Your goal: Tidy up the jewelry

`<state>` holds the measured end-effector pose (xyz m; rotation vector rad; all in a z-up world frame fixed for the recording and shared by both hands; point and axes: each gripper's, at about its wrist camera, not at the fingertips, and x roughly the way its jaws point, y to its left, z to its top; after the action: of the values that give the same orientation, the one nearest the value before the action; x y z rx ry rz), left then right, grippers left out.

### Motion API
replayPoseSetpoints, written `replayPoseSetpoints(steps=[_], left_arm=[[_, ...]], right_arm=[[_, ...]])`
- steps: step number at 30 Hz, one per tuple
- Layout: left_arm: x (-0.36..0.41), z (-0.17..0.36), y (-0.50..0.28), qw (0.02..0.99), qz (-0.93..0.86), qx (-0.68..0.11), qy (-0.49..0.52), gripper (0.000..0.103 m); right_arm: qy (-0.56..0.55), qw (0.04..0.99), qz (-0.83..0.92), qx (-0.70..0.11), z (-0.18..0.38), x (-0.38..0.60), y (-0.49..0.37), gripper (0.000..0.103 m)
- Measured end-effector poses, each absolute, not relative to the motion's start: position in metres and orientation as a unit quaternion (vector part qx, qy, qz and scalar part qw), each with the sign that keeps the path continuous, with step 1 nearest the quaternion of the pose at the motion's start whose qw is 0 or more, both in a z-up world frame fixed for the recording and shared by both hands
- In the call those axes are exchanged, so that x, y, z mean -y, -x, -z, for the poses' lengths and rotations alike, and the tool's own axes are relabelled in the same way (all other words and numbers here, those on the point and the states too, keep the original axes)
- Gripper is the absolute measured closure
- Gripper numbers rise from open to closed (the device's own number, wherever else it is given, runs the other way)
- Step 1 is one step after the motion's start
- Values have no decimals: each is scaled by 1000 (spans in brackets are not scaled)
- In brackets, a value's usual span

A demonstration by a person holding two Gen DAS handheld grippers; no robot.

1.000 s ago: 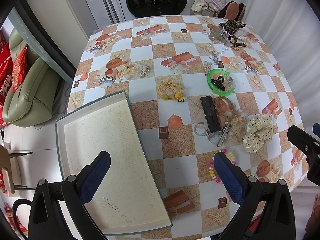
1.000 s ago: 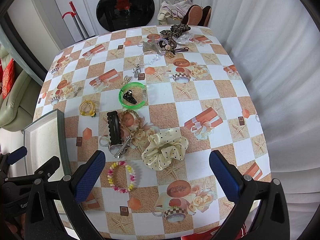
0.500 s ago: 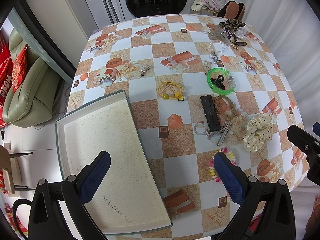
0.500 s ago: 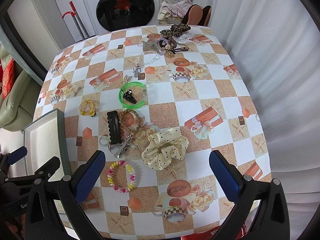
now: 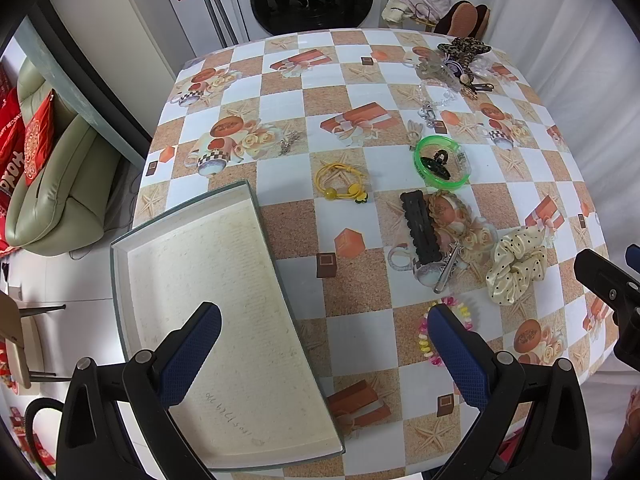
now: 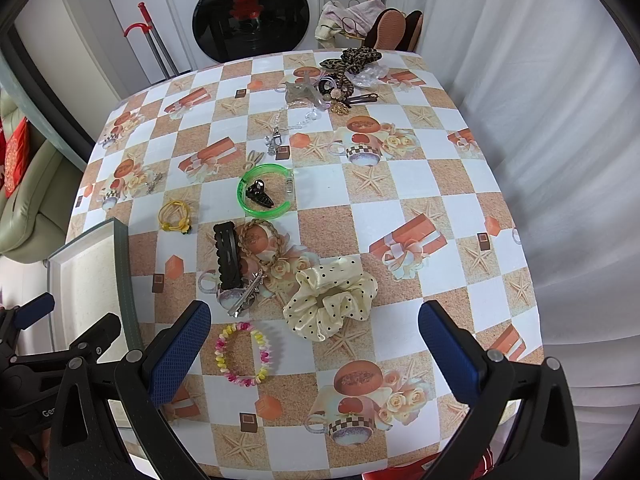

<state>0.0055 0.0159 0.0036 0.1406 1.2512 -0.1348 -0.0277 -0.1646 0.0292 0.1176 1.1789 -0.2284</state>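
Hovering above the table [image 6: 460, 184], left gripper [image 5: 320, 344] and right gripper [image 6: 316, 344] gape wide, empty.

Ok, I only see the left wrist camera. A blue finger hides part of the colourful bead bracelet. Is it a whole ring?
Observer: Yes. In the right wrist view the bead bracelet is a whole closed ring, flat on the table.
Operator: Is the right gripper holding something?
Observer: No. The right gripper is wide open with nothing in it.
Operator: What's in front of it?
Observer: The cream dotted scrunchie shows right between its fingertips in that view.
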Motion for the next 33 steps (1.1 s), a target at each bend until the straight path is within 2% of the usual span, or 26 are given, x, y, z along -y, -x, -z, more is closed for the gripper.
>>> replayPoseSetpoints(steps=[22, 33], left_arm=[[-16, 4, -6, 803, 66, -588, -65, 0], [-8, 19, -36, 802, 80, -590, -49, 0]], right_arm=[[-58, 820, 109, -559, -30, 165, 25, 0], [-74, 805, 122, -576, 1, 188, 27, 0]])
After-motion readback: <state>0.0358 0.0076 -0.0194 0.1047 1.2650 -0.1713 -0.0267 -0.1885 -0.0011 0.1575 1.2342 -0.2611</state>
